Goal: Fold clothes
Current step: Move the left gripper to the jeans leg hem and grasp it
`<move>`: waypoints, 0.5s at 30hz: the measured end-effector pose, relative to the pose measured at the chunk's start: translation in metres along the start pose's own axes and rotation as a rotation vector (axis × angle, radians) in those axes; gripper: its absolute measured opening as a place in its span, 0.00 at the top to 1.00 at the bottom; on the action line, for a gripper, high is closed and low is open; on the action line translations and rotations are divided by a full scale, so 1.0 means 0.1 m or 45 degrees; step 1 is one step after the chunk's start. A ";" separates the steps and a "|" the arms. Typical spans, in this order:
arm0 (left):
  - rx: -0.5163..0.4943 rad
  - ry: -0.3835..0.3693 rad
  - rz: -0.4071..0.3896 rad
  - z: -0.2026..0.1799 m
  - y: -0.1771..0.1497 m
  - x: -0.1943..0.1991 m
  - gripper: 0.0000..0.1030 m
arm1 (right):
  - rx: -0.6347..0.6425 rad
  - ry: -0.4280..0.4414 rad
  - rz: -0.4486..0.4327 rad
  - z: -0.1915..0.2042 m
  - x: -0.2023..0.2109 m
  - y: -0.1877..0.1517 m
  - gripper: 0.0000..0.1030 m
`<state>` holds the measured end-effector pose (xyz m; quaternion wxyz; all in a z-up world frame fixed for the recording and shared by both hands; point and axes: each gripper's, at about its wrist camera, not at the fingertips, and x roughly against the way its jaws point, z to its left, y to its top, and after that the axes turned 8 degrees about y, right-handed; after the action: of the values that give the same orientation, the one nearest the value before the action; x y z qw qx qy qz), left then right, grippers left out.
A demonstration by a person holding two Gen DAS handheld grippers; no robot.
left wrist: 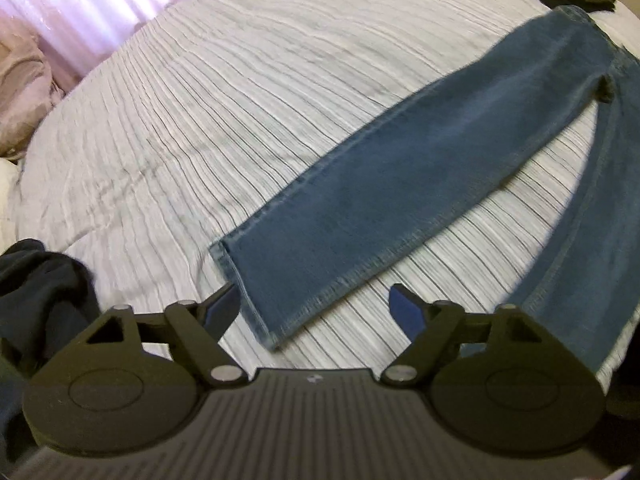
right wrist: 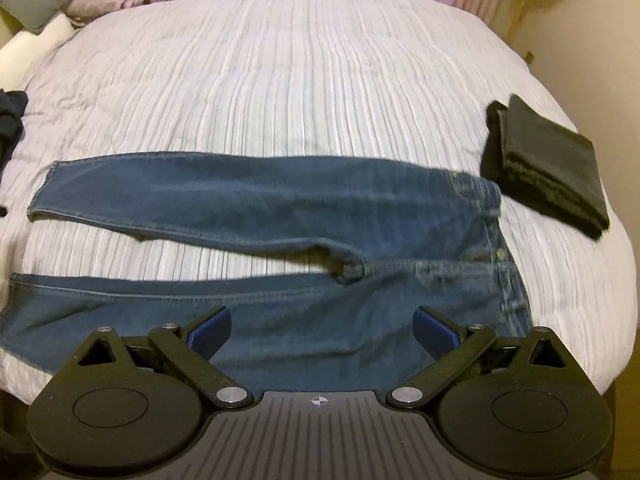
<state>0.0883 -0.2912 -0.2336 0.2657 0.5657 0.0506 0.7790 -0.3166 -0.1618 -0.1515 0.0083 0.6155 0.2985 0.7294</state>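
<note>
Both claws (left wrist: pixel 316 308) (right wrist: pixel 322 326) gape empty above jeans (right wrist: pixel 280 208) spread flat below.

a bed with a white ribbed quilt (right wrist: pixel 320 80) carries blue denim jeans (right wrist: pixel 280 204) spread flat near its front edge, a folded dark olive cloth (right wrist: pixel 548 164) by the right edge, and a crumpled dark garment (right wrist: pixel 10 116) at the left edge.

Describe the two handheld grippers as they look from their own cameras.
Both look alike. The left gripper and right gripper are matte black plastic: a ribbed centre plate with a small crosshair mark, two round discs at the sides, angled link arms on silver pivot pins, and blue pads on the fingers. No cables, hands or sleeves show.
</note>
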 end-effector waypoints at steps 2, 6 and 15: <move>0.018 -0.035 -0.001 0.08 0.16 -0.20 0.40 | 0.029 0.042 0.013 -0.08 -0.08 0.13 0.03; 0.012 -0.100 -0.010 0.16 0.49 -0.62 0.43 | 0.125 0.073 0.064 -0.29 -0.34 0.42 0.03; -0.345 -0.239 -0.008 -0.26 1.07 -1.57 0.41 | 0.341 0.153 0.172 -0.96 -1.12 1.10 0.03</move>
<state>0.0604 -0.4511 -0.3364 0.3454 0.5950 -0.0781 0.7215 -0.3373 -0.3360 -0.2083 -0.1408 0.5850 0.3511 0.7174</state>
